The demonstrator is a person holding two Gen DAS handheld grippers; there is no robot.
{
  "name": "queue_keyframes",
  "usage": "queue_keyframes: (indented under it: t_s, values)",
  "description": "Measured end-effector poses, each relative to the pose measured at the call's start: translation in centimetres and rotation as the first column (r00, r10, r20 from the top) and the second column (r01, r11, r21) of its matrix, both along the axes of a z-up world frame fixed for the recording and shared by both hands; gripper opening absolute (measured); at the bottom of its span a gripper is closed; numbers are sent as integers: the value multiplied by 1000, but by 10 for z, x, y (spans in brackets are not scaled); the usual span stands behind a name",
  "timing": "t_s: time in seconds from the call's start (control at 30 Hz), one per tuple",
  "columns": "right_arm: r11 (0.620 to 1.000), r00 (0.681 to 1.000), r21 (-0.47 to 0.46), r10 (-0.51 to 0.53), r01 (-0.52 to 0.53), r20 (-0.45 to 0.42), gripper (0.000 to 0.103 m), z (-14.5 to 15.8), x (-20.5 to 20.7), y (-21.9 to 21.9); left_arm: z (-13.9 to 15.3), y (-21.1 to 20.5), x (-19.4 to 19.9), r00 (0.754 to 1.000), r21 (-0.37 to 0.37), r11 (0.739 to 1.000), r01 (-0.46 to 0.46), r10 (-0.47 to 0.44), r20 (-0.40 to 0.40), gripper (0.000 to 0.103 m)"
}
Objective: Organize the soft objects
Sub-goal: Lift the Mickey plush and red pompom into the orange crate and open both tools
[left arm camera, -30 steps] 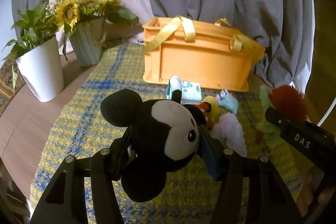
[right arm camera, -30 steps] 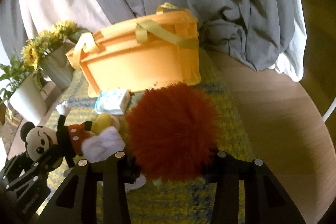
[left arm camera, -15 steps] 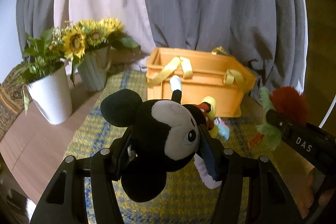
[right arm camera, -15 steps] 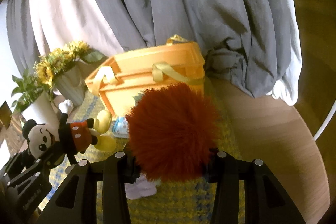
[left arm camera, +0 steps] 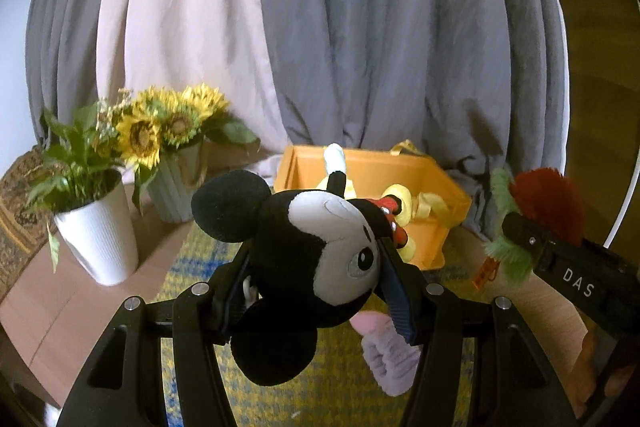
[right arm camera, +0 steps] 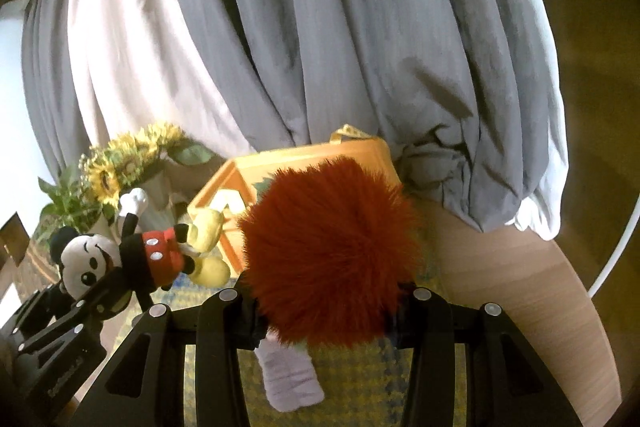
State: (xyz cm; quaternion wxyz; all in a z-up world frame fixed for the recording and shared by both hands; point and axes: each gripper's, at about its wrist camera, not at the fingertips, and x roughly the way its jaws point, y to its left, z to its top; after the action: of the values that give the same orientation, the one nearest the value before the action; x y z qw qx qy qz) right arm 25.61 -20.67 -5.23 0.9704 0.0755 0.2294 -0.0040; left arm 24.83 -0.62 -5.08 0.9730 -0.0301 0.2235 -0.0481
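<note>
Soft toys are mid-carry: 2 are lifted clear of the bench. The left claw [left arm camera: 316,275] clamps the mouse plush [left arm camera: 320,251] by its head; the right claw [right arm camera: 326,301] grips the red furry toy [right arm camera: 332,247]. Next, I judge, both go over the orange bin [left arm camera: 436,195] and release inside.

open orange bin [left arm camera: 434,183], curtain [left arm camera: 380,27] close behind
</note>
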Motion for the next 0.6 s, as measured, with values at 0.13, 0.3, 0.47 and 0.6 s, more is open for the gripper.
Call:
queue_keyframes:
  t_s: [0.13,0.3,0.47,0.6]
  values:
    - [1000,999,9,-13,13,29,44,9,-2,1,10,2,2,999,6,1000,12,-12,34,58]
    - [1000,997,9,-28,28,72,44,21,-1,4,21,4,7,997,12,1000,21,-22,69,58]
    - [1000,994,3,-27,27,103,44,31,5,6,28,4,17,995,6,1000,26,-27,93,58]
    - [1000,992,-13,-24,26,128,44,39,13,7,33,2,26,993,6,1000,30,-30,112,58]
